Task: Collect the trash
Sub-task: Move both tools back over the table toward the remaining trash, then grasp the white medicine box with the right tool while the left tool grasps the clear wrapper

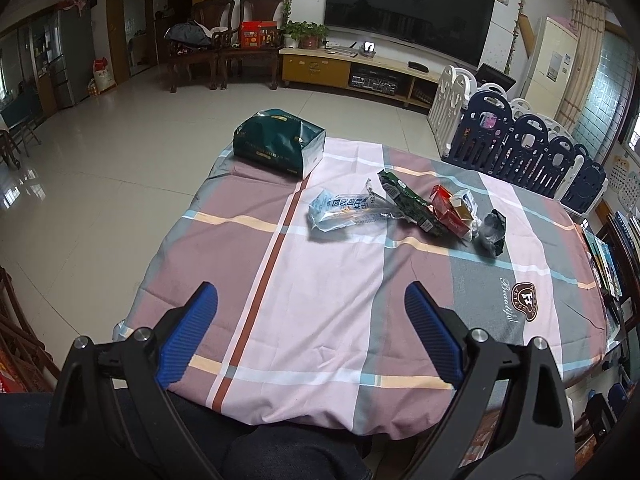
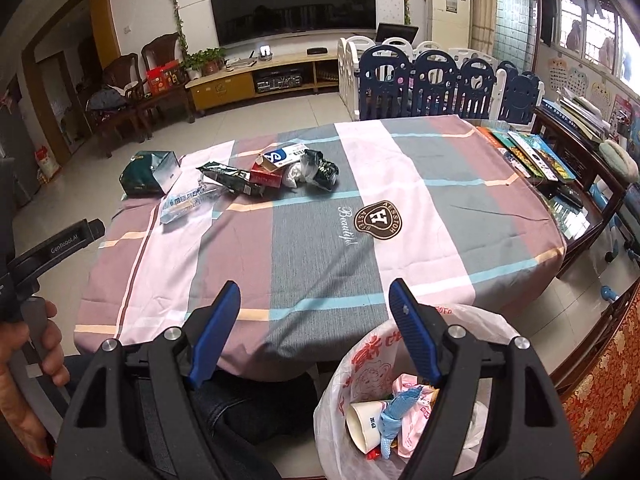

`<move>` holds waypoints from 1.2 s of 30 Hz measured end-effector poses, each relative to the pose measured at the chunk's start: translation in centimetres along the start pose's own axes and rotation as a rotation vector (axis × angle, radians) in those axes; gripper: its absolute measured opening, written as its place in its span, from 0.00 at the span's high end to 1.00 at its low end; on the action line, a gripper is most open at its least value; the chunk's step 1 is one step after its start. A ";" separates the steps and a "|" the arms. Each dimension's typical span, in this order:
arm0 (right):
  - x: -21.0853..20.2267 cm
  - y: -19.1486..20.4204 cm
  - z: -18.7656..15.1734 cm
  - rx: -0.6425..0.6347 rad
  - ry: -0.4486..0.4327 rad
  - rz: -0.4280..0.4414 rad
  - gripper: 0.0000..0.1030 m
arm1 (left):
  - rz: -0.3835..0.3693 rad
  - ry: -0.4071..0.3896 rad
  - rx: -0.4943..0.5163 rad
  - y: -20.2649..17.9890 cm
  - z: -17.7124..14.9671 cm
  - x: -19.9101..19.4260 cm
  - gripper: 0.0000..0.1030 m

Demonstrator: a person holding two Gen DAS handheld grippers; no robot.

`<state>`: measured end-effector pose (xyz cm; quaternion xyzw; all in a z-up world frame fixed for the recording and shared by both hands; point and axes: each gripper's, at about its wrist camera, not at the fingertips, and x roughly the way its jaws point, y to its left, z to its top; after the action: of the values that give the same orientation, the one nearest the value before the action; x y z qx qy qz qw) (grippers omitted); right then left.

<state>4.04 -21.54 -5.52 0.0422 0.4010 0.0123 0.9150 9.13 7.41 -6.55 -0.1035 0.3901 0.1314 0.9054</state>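
Observation:
Several pieces of trash lie in a row on the far half of the table: a clear blue-printed plastic wrapper (image 1: 344,212) (image 2: 182,204), a green foil bag (image 1: 412,204) (image 2: 234,178), a red carton (image 1: 450,214) (image 2: 266,177), a small white-blue box (image 1: 464,202) (image 2: 284,156) and a crumpled black wrapper (image 1: 491,230) (image 2: 324,170). My left gripper (image 1: 312,296) is open and empty above the near table edge. My right gripper (image 2: 316,294) is open and empty, above the near edge and a lined trash bin (image 2: 360,360) that holds a paper cup (image 2: 362,420) and scraps.
A dark green tissue pack (image 1: 280,140) (image 2: 150,172) sits at the table's far left corner. The table wears a plaid cloth (image 1: 328,300). Books (image 2: 532,152) lie on a side table at the right. A playpen fence (image 2: 440,84) stands behind the table.

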 end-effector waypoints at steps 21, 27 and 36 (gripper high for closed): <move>16.6 5.4 10.1 -0.077 -0.058 0.056 0.27 | 0.151 -0.015 -0.318 5.9 -1.3 4.2 0.09; 23.0 6.9 15.0 -0.134 -0.072 0.030 0.27 | 0.165 0.009 -0.296 5.3 -1.6 7.0 0.09; 34.0 5.2 19.3 -0.022 0.183 -0.013 0.37 | 0.149 0.019 -0.252 4.2 -1.5 8.5 0.09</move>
<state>41.34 -15.71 -17.01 0.0283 0.4831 0.0146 0.8750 12.39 12.24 -14.14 -0.1883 0.3855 0.2454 0.8693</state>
